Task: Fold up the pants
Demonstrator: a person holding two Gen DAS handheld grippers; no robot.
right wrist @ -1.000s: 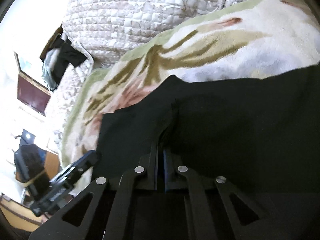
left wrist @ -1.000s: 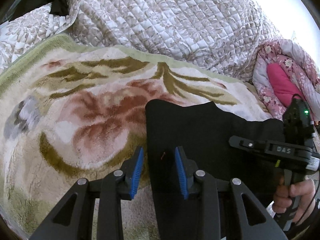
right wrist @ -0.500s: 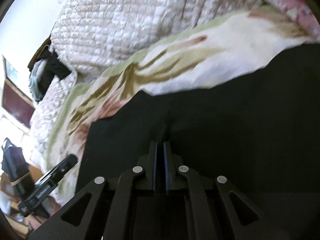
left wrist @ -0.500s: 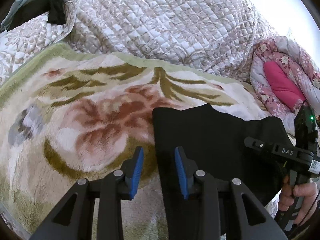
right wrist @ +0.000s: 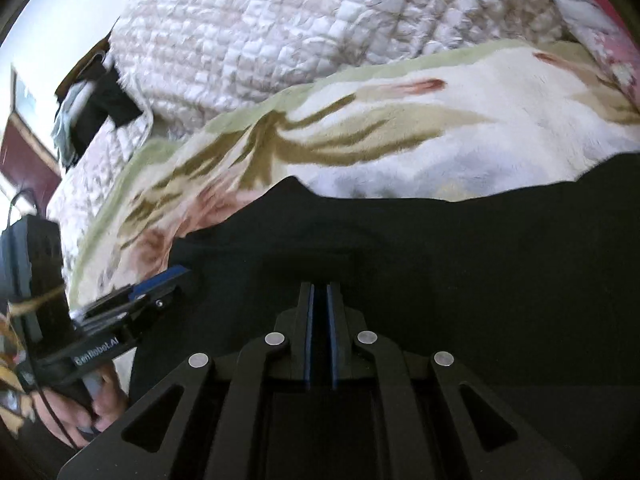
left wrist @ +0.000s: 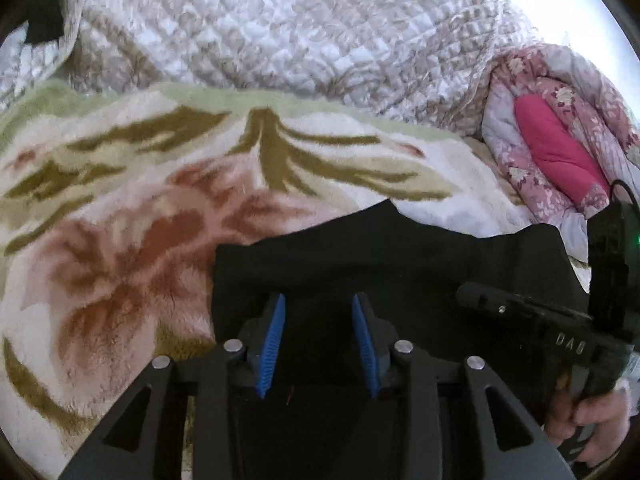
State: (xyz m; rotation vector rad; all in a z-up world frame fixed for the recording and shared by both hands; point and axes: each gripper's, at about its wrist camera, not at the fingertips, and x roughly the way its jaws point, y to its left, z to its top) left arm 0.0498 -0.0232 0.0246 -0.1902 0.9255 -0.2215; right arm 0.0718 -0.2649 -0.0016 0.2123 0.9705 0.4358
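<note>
Black pants (left wrist: 400, 264) lie flat on a flowered plush blanket (left wrist: 120, 216); they also fill the lower half of the right wrist view (right wrist: 440, 248). My left gripper (left wrist: 319, 312) is open, its blue pads over the pants' left part, with nothing between them. My right gripper (right wrist: 319, 300) has its jaws nearly closed over the black cloth, with a thin gap between them; I cannot tell whether cloth is pinched. The right gripper's body shows in the left wrist view (left wrist: 560, 332), the left gripper in the right wrist view (right wrist: 132, 300).
A quilted beige bedspread (left wrist: 300, 28) is heaped behind the blanket. A pink floral quilt with a magenta lining (left wrist: 560, 152) lies at the far right. Dark clothes (right wrist: 100, 112) lie on the quilt at the left.
The left gripper moved right, from the pants' left edge to over the cloth, still open. The right gripper's jaws parted slightly. The pants' top edge shifted.
</note>
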